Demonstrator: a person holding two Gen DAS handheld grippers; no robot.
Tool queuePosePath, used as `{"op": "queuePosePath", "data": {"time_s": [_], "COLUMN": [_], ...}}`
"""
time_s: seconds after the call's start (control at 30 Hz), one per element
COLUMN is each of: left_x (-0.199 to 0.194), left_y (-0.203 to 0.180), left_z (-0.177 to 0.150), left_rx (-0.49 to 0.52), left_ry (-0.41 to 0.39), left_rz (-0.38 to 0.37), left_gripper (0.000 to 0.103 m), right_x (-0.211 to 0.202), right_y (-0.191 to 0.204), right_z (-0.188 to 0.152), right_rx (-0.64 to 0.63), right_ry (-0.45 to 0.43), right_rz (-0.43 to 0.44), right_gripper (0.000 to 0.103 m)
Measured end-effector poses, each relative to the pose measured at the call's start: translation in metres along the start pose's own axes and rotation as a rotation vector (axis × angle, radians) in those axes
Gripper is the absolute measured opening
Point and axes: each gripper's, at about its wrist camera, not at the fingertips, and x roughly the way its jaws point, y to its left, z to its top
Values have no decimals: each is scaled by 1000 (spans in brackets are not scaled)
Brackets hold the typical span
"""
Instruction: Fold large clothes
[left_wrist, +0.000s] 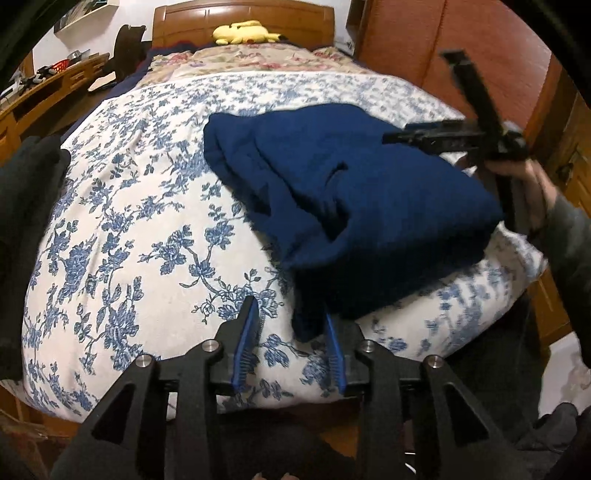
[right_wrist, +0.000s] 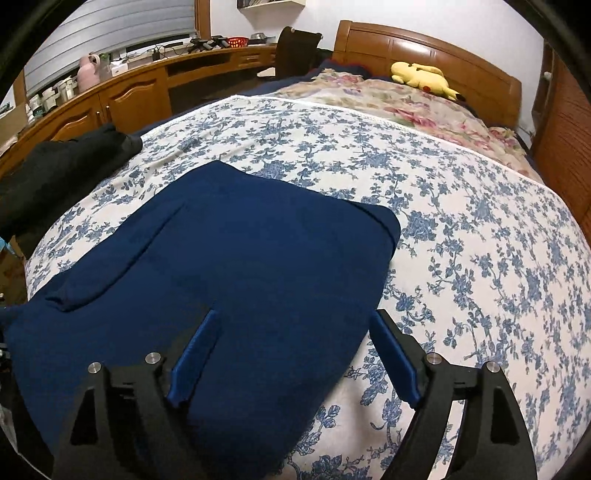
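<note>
A navy blue garment (left_wrist: 362, 206) lies folded on the blue-flowered bedspread (left_wrist: 140, 236); it also shows in the right wrist view (right_wrist: 236, 280). My left gripper (left_wrist: 291, 310) is open near the bed's front edge, and a corner of the garment hangs by its right finger. My right gripper (right_wrist: 295, 321) is open, held just above the garment's near right part. In the left wrist view the right gripper (left_wrist: 458, 133) hovers over the garment's far right side.
A black garment (right_wrist: 62, 170) lies at the bed's left edge. A yellow plush toy (right_wrist: 424, 77) lies by the wooden headboard (right_wrist: 424, 44). A wooden desk (right_wrist: 122, 92) with clutter runs along the left; a wooden wardrobe (left_wrist: 443, 40) stands at the right.
</note>
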Motion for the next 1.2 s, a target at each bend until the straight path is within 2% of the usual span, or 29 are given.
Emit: {"op": "queuePosePath", "data": {"time_s": [0.1, 0.23, 0.73, 1.03, 1.2], "left_x": [8, 10, 24, 13, -1], "left_y": [1, 6, 16, 14, 14], "left_z": [-1, -2, 1, 1, 0], "left_rx": [-3, -8, -14, -38, -68], "left_ry": [8, -3, -19, -30, -53], "left_rz": [10, 30, 92, 97, 28], "left_gripper": [40, 55, 91, 92, 92], "right_x": [-1, -1, 28, 61, 78], "right_y": [-1, -2, -27, -51, -64], "right_z": [1, 0, 15, 25, 26], "right_rx": [-6, -21, 59, 155, 208], "right_ry": [-3, -6, 32, 70, 95], "right_rz": [-4, -12, -56, -5, 19], "right_gripper": [85, 87, 92, 96, 96]}}
